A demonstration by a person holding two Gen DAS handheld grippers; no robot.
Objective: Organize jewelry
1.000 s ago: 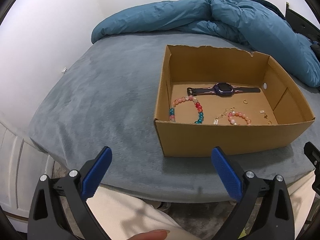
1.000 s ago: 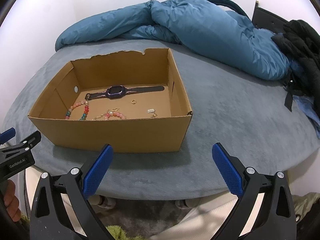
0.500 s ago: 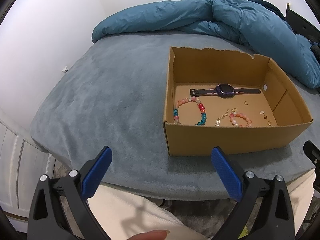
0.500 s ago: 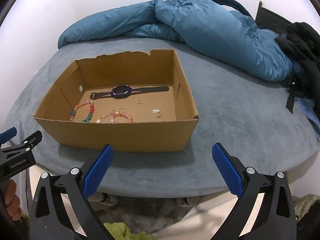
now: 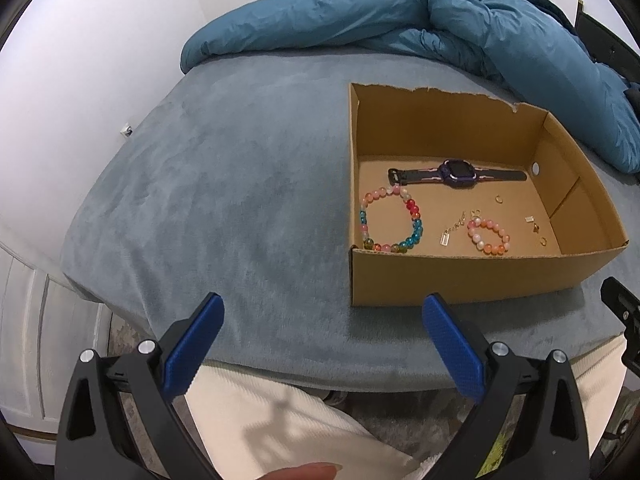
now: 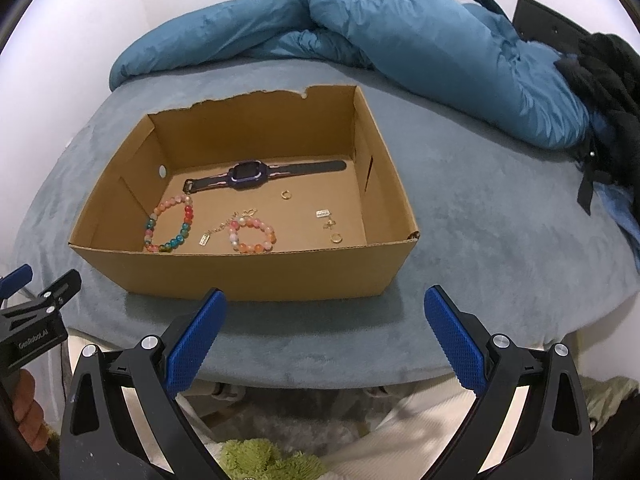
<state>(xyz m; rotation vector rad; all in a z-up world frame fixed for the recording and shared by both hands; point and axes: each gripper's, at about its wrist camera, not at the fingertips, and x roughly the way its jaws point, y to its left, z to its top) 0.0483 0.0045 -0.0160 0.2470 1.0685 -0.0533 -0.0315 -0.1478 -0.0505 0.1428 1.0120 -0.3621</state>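
Note:
An open cardboard box (image 5: 472, 276) (image 6: 256, 272) sits on the grey-blue bed. Inside lie a purple watch (image 5: 458, 174) (image 6: 248, 174), a large multicoloured bead bracelet (image 5: 390, 222) (image 6: 170, 224), a small pink bead bracelet with a gold chain (image 5: 488, 236) (image 6: 250, 234), and small gold rings and charms (image 5: 534, 226) (image 6: 330, 222). My left gripper (image 5: 322, 340) is open and empty, near the bed's front edge, left of the box. My right gripper (image 6: 324, 336) is open and empty in front of the box.
A rumpled blue duvet (image 5: 400, 24) (image 6: 380, 28) lies along the far side of the bed. Dark clothing (image 6: 608, 80) lies at the right. The bed's grey-blue cover (image 5: 220, 184) spreads left of the box. A white door (image 5: 24, 328) stands at the lower left.
Both grippers have risen and tilted down, so the box contents show more fully. The left view has shifted left. Both stay open and empty.

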